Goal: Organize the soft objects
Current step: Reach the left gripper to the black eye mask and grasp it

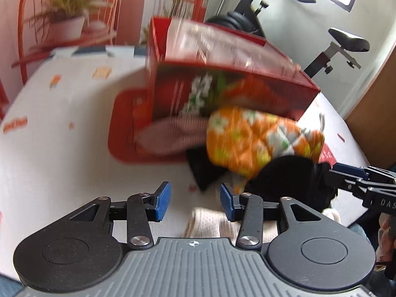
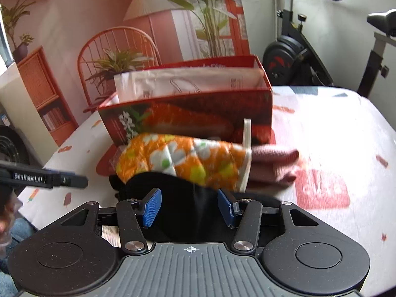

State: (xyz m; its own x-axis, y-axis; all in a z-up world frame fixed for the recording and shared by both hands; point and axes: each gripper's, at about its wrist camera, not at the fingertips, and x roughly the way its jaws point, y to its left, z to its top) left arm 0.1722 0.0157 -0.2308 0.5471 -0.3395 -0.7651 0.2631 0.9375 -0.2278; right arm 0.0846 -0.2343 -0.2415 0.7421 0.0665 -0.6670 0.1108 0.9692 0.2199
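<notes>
The left tool (image 1: 195,204) stood open and empty above a beige knitted cloth (image 1: 208,222) on the table (image 1: 61,148). In front of it the quilted orange floral oven mitt (image 2: 183,160) lay with its long axis crosswise, leaning over black fabric (image 2: 178,210) before the red printed box (image 2: 188,113). Pink ribbed cloth (image 2: 274,164) lay beside the mitt's cuff. The right tool (image 2: 189,208) was open over the black fabric, pads apart.

A white table (image 2: 334,128) with small orange prints carries everything. On it stand a red box (image 2: 188,113) and a red mat (image 1: 118,133) (partly hidden under cloths). A beige cloth (image 1: 205,222) lies at the near edge.
</notes>
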